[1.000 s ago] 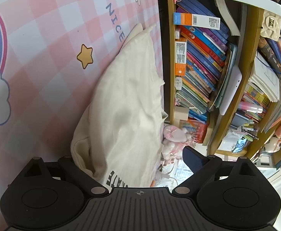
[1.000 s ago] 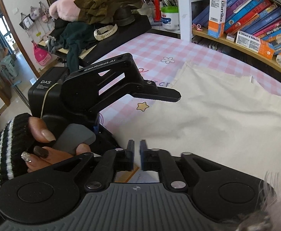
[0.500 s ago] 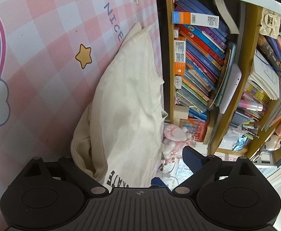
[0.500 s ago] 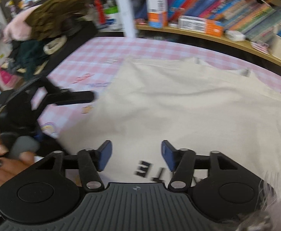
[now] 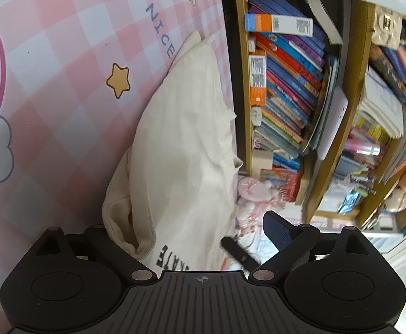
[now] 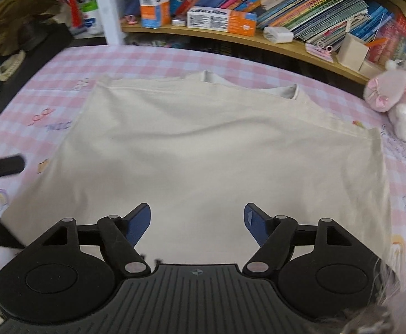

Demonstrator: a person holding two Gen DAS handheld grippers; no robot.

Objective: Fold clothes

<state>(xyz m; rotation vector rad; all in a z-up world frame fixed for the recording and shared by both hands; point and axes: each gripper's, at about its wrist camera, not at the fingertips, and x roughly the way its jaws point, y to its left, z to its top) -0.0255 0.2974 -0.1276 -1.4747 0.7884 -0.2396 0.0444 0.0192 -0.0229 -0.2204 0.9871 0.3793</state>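
A cream garment (image 6: 203, 144) with black lettering (image 5: 169, 258) lies flat on the pink checked tablecloth (image 6: 147, 64). My right gripper (image 6: 197, 217) hovers over the garment's near middle. Its jaws are opening and nothing is between the blue pads (image 6: 139, 222). My left gripper (image 5: 186, 228) sits at the garment's folded edge (image 5: 125, 217) with jaws wide and closing slightly. The fold lies between them and hides the left finger, while the right pad (image 5: 278, 231) stands clear of the cloth. One black finger of the left gripper (image 6: 2, 164) shows at the garment's left side.
A wooden bookshelf (image 6: 230, 36) packed with books and boxes runs along the table's far edge. A pink plush toy (image 6: 395, 100) sits at the far right. Dark clothes are piled on a black surface (image 6: 22, 27) at the far left. A dark blurred bar (image 5: 239, 253) crosses near my left gripper.
My right gripper swung away from the left gripper to over the garment's middle, and its jaws went from nearly shut to wide. The left gripper stayed put.
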